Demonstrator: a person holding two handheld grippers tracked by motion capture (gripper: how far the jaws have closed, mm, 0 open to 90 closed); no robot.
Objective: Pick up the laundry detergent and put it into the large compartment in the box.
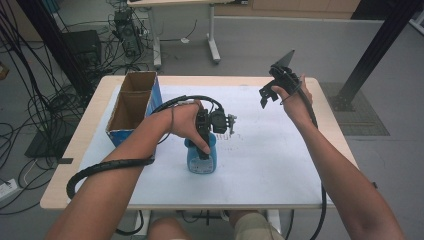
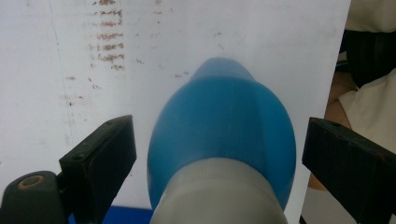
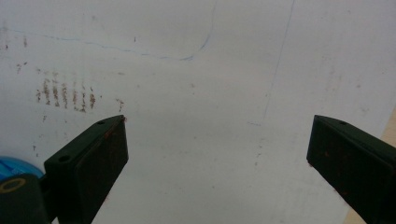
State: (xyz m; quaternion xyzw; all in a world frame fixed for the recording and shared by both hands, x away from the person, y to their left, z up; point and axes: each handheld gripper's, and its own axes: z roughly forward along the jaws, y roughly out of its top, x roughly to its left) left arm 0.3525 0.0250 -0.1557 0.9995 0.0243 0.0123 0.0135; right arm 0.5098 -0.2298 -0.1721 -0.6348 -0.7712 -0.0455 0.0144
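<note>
On the white table [image 1: 280,165]: one blue bottle [image 1: 201,159], one cardboard box [image 1: 131,107], two grippers.

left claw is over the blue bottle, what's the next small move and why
Probably close the left claw on the blue bottle. The bottle sits between its jaws, with a gap showing on both sides, so nothing grips it yet. The right claw hangs open over bare white table sheet, away from the bottle.

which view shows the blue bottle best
The left gripper view: the blue bottle sits large between the open jaws, with gaps on both sides. In the high view the left gripper and hand cover much of it. The right gripper view catches a blue sliver at its lower left edge.
</note>
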